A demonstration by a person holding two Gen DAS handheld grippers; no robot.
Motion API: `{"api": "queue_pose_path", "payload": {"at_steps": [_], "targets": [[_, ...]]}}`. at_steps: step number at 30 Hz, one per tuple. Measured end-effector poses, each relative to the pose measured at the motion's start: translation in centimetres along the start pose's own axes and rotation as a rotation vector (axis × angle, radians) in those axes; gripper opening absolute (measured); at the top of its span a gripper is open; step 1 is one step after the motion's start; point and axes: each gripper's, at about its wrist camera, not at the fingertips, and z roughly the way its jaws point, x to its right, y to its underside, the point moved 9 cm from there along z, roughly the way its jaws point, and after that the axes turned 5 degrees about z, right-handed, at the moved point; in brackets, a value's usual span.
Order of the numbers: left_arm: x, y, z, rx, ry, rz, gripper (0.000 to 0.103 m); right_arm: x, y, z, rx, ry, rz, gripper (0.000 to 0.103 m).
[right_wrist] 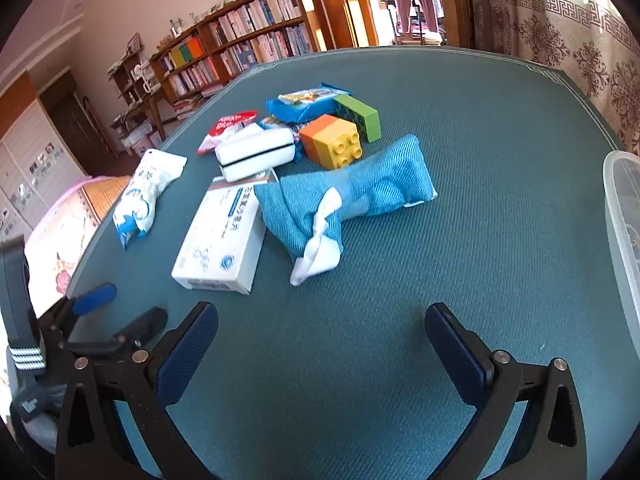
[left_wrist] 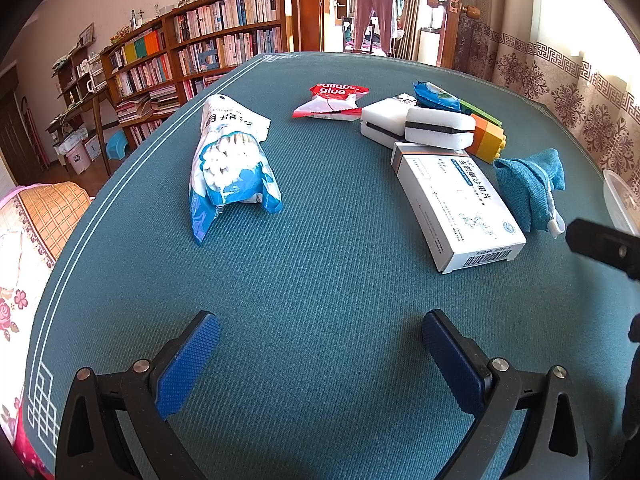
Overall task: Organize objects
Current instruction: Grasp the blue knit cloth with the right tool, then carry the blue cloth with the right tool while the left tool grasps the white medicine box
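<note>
Loose objects lie on a teal table (left_wrist: 320, 260). A cotton-swab bag (left_wrist: 228, 164) lies left, also in the right wrist view (right_wrist: 144, 196). A white medicine box (left_wrist: 456, 208) (right_wrist: 224, 236), a blue cloth pouch (left_wrist: 528, 188) (right_wrist: 352, 188), white sponges (left_wrist: 424, 126) (right_wrist: 256, 154), an orange-yellow block (left_wrist: 486, 140) (right_wrist: 332, 142), a green block (right_wrist: 358, 116), a red glue packet (left_wrist: 332, 100) (right_wrist: 228, 126) and a blue snack packet (left_wrist: 436, 96) (right_wrist: 304, 102) lie in a cluster. My left gripper (left_wrist: 320, 360) is open and empty, short of the objects. My right gripper (right_wrist: 320, 360) is open and empty, below the pouch.
A clear plastic container (right_wrist: 624, 232) stands at the table's right edge, also at the left wrist view's right (left_wrist: 620, 200). Bookshelves (left_wrist: 200, 48) and a curtain (left_wrist: 560, 80) are beyond the table. The left gripper's fingers (right_wrist: 96, 294) show at lower left in the right wrist view.
</note>
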Motion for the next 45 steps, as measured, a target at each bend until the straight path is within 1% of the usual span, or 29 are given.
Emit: {"api": "queue_pose_path", "payload": {"at_steps": [3, 7, 8, 10, 12, 15, 17, 21, 24, 25, 26, 28, 33, 38, 43, 45], "targets": [[0.0, 0.0, 0.0, 0.000, 0.000, 0.000, 0.103, -0.2, -2.2, 0.1, 0.014, -0.038, 0.061, 0.103], [0.0, 0.0, 0.0, 0.000, 0.000, 0.000, 0.103, 0.2, -4.1, 1.5, 0.010, -0.049, 0.131, 0.103], [0.0, 0.0, 0.0, 0.000, -0.001, 0.000, 0.103, 0.3, -4.4, 2.0, 0.003, -0.057, 0.156, 0.102], [0.0, 0.0, 0.0, 0.000, -0.001, 0.000, 0.103, 0.5, -4.8, 2.8, -0.010, -0.072, 0.197, 0.097], [0.0, 0.0, 0.0, 0.000, -0.001, 0.000, 0.103, 0.3, -5.0, 3.8, -0.008, -0.044, 0.207, 0.096], [0.0, 0.0, 0.0, 0.000, -0.001, 0.000, 0.103, 0.4, -5.3, 4.7, -0.002, 0.001, 0.202, 0.091], [0.0, 0.0, 0.0, 0.000, -0.001, 0.000, 0.103, 0.5, -5.5, 5.2, -0.008, 0.009, 0.210, 0.087], [-0.2, 0.2, -0.1, -0.013, -0.002, -0.004, 0.103, 0.3, -6.0, 5.6, 0.005, 0.060, 0.161, 0.083], [-0.1, 0.1, -0.1, -0.023, 0.000, -0.001, 0.103, 0.4, -5.7, 5.6, 0.022, 0.113, 0.092, 0.070], [0.0, 0.0, -0.1, -0.021, 0.004, 0.006, 0.103, 0.4, -5.7, 5.4, 0.025, 0.113, 0.081, 0.064], [0.0, 0.1, -0.3, -0.016, 0.003, 0.016, 0.103, 0.5, -5.6, 5.2, 0.026, 0.105, 0.077, 0.060], [0.3, -0.3, -0.6, 0.000, -0.001, 0.024, 0.103, 0.7, -5.4, 4.8, 0.028, 0.092, 0.077, 0.055], [1.2, -1.8, -1.3, 0.024, 0.018, 0.026, 0.103, 1.5, -4.7, 3.8, 0.046, 0.119, 0.043, 0.052], [3.0, -3.2, -1.2, 0.018, 0.054, 0.030, 0.103, 2.8, -3.8, 2.0, 0.064, 0.166, 0.009, 0.051], [4.9, -4.9, -0.5, 0.016, 0.047, 0.055, 0.103, 4.4, -2.4, 0.5, 0.059, 0.165, 0.006, 0.051], [5.7, -5.3, -0.1, 0.007, 0.060, 0.060, 0.103, 4.8, -1.9, -0.1, 0.058, 0.158, 0.009, 0.051]]}}
